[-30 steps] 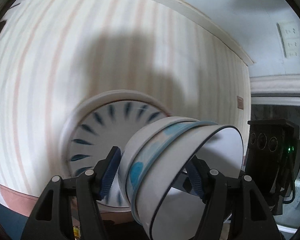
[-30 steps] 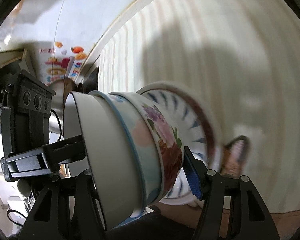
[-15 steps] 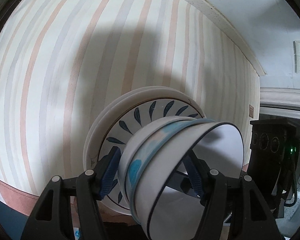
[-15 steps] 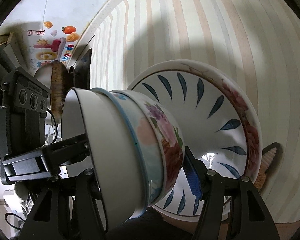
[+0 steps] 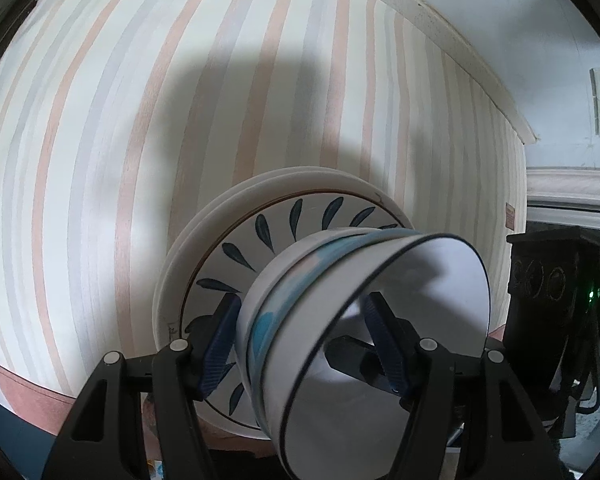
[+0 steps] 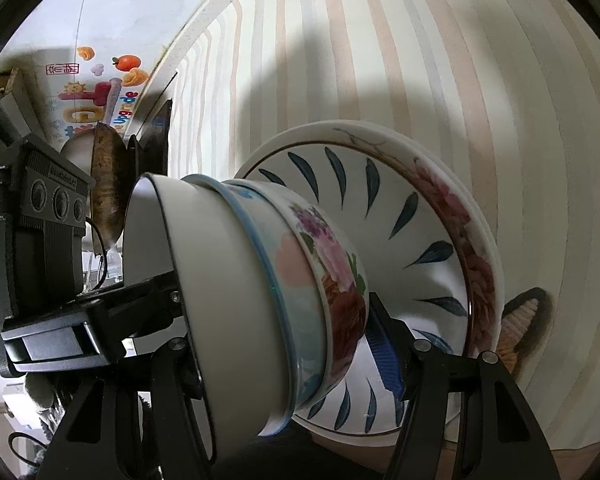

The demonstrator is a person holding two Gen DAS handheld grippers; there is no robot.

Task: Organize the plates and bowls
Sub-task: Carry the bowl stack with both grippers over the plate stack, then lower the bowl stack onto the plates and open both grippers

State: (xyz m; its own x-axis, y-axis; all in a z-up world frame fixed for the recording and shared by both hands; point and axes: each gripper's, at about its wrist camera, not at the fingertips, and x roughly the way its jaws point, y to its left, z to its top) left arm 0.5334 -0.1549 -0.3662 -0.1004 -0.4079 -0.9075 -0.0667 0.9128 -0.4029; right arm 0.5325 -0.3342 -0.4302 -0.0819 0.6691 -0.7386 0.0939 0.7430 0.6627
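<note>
A stack of three nested bowls (image 5: 340,320) sits on a stack of plates (image 5: 236,248), the top plate white with dark blue leaf marks. My left gripper (image 5: 308,340) and my right gripper (image 6: 288,344) both close on the bowl stack from opposite sides. In the right wrist view the bowls (image 6: 260,292) show a white one, a blue-rimmed one and a flowered one, and the plates (image 6: 432,216) include a rose-patterned rim. The bowls hide parts of the fingers.
A striped tablecloth (image 5: 100,160) covers the table under the plates. The other gripper's black camera body (image 5: 556,300) is at the right edge. A wall with fruit stickers (image 6: 100,88) and a dark pan (image 6: 108,192) lie beyond the table's far end.
Both views have steadied from blur. The plates now appear closer under the bowl stack, and the bowls stay gripped between both grippers.
</note>
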